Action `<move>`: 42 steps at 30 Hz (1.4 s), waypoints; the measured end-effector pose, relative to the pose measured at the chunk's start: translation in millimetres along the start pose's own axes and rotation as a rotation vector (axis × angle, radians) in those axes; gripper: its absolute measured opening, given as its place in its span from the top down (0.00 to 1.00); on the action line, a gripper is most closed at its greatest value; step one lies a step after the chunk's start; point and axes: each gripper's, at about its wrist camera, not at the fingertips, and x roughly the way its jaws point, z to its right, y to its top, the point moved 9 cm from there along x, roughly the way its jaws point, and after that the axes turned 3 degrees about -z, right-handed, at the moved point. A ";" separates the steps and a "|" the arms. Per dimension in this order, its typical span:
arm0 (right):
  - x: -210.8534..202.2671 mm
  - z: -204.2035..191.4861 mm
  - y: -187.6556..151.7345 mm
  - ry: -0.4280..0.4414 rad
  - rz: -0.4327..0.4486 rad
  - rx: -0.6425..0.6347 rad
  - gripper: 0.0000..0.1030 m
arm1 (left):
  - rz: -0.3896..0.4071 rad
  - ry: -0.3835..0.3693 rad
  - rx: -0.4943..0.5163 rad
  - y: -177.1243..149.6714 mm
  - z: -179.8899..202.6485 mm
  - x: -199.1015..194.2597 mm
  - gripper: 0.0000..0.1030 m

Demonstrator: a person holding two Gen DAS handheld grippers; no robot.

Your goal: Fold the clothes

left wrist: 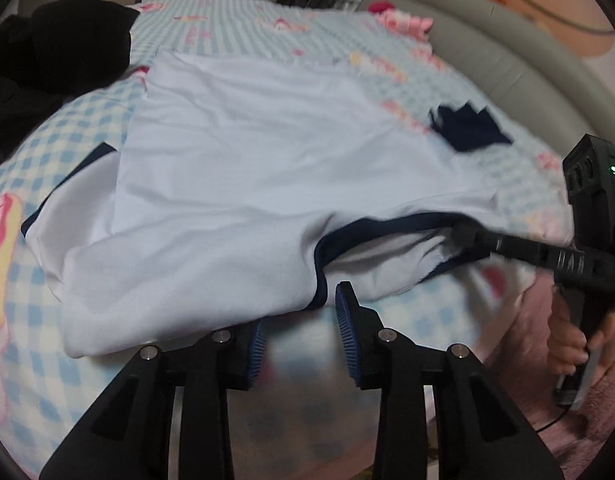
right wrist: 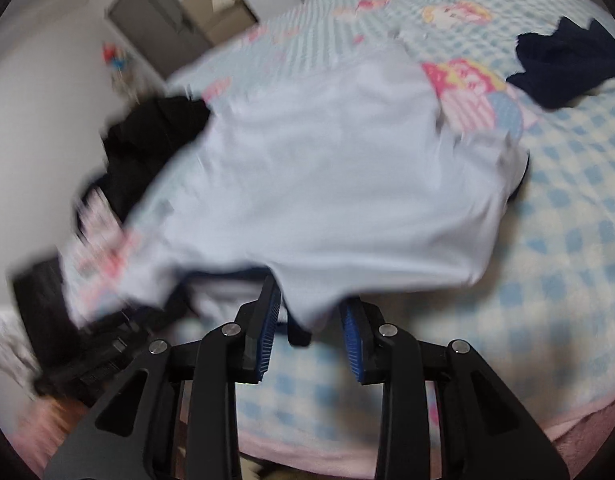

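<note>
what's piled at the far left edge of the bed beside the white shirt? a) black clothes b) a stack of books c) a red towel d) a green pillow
a: a heap of black clothes lies on the checked blanket beside the white shirt.

A pale white shirt [left wrist: 243,168] with navy trim lies spread across the checked bed [left wrist: 439,88], its near hem rumpled and lifted. A small navy garment [left wrist: 467,128] lies just beside its far corner.
</note>
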 end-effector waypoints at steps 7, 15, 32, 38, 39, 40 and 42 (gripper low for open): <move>8.3 -0.2 -5.7 -0.056 0.030 -0.012 0.74 | 0.113 0.029 -0.022 22.7 6.2 -20.7 0.81; -18.0 11.0 8.8 0.015 0.095 0.110 0.87 | 0.172 -0.032 -0.157 26.3 -15.1 -36.2 0.83; -18.8 26.7 -9.2 -0.054 0.042 0.142 0.85 | -0.013 0.068 -0.090 -11.9 4.2 -9.7 0.55; -19.5 25.2 -10.7 -0.019 0.035 0.164 0.85 | 0.061 0.147 -0.217 9.8 -10.5 -11.9 0.56; -20.6 25.6 -10.4 -0.025 0.040 0.158 0.85 | 0.083 0.169 -0.252 14.3 -18.0 -17.2 0.56; -22.2 26.7 -9.6 -0.030 0.048 0.156 0.85 | 0.101 0.178 -0.278 16.6 -23.2 -23.5 0.60; -24.5 28.9 -8.0 -0.033 0.063 0.161 0.81 | 0.126 0.196 -0.311 17.7 -30.2 -37.0 0.73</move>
